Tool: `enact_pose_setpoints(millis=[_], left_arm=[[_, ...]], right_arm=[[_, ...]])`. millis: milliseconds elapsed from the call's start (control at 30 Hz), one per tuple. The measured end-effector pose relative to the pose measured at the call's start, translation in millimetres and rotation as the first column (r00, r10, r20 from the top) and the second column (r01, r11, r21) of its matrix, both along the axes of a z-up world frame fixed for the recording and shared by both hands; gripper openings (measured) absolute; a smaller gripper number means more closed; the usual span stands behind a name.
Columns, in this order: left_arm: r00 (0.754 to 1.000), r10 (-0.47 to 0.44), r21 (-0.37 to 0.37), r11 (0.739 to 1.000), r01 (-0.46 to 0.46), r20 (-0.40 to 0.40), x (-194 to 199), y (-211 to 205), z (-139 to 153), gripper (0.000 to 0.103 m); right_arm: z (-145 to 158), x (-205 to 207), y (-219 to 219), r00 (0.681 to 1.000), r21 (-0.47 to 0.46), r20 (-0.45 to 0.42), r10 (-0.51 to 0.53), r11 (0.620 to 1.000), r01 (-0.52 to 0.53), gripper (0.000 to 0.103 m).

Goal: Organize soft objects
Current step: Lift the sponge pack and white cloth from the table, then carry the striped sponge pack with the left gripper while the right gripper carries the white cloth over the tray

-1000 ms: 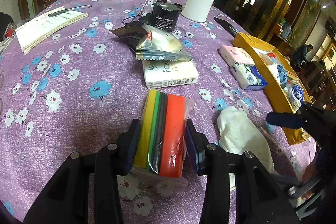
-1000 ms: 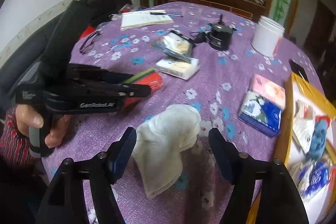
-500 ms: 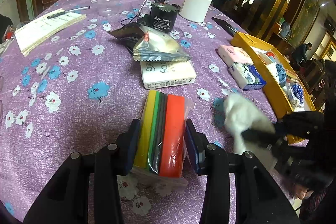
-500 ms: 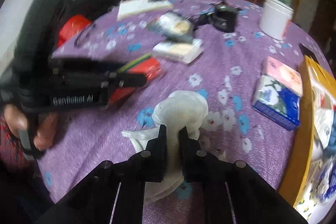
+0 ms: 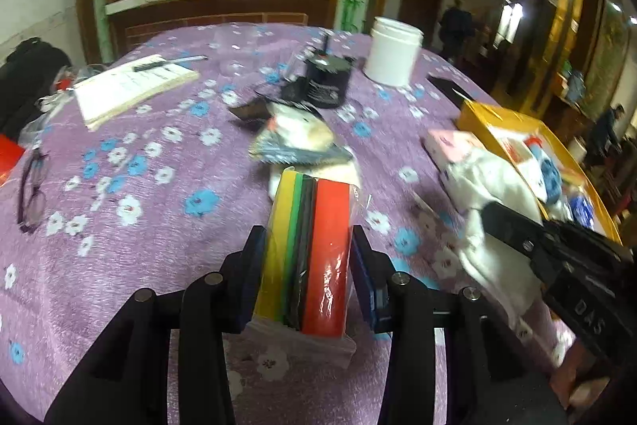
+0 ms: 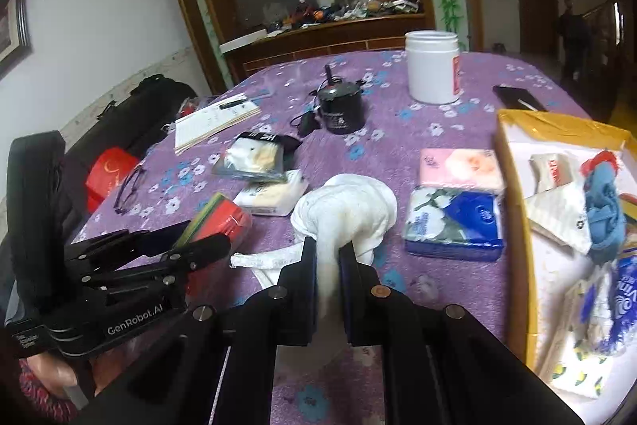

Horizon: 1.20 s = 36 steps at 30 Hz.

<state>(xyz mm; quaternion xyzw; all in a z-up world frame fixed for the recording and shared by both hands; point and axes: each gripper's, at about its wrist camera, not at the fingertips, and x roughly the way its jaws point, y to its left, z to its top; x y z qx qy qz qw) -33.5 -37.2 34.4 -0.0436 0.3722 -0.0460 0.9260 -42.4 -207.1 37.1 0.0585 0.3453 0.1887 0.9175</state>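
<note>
My left gripper (image 5: pixel 308 249) is shut on a wrapped pack of sponges (image 5: pixel 312 245), yellow, green, black and red, held above the purple flowered tablecloth (image 5: pixel 139 226). The pack also shows in the right wrist view (image 6: pixel 217 222). My right gripper (image 6: pixel 327 257) is shut on a white cloth (image 6: pixel 350 210) and holds it lifted off the table; the cloth also shows in the left wrist view (image 5: pixel 493 202). A yellow box (image 6: pixel 513 226) with several soft items stands at the right.
Two tissue packs (image 6: pixel 458 194) lie beside the box. A snack bag (image 6: pixel 254 158) lies on a white pack (image 6: pixel 274 196). Farther back are a black motor (image 6: pixel 340 108), a white jar (image 6: pixel 432 66), a notebook (image 6: pixel 215 120), glasses (image 6: pixel 129 186) and a phone (image 6: pixel 517 98).
My right gripper closed on the white cloth and lifted it off the table. My left gripper rose with the sponge pack in it.
</note>
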Motion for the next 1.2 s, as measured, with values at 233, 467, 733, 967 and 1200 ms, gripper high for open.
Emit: enact_pose_setpoints(millis=[233, 467, 733, 967, 1200], left_arm=[[0.986, 0.116, 0.010, 0.993, -0.118, 0.121, -8.9, 10.2, 12.8, 0.039], [0.975, 0.129, 0.033, 0.990, -0.137, 0.181, -16.5, 9.4, 18.5, 0.039], [0.955, 0.115, 0.089, 0.986, -0.144, 0.273, -29.7, -1.2, 26.4, 0.039], [0.949, 0.110, 0.104, 0.984, -0.146, 0.296, -33.3, -5.0, 29.1, 0.039], [0.950, 0.106, 0.103, 0.985, -0.142, 0.295, -34.2, -5.7, 28.9, 0.039]], right_arm=[[12.2, -17.5, 5.0, 0.992, -0.044, 0.117, -0.043, 0.998, 0.049, 0.010], [15.6, -24.2, 8.4, 0.984, -0.068, 0.168, -0.054, 0.995, 0.067, 0.010], [16.7, -29.8, 11.9, 0.981, -0.083, 0.191, -0.039, 0.995, 0.056, 0.010], [16.5, -28.5, 9.5, 0.982, -0.075, 0.185, -0.037, 0.996, 0.051, 0.010], [16.7, -28.3, 8.6, 0.983, -0.068, 0.180, -0.041, 0.996, 0.055, 0.011]])
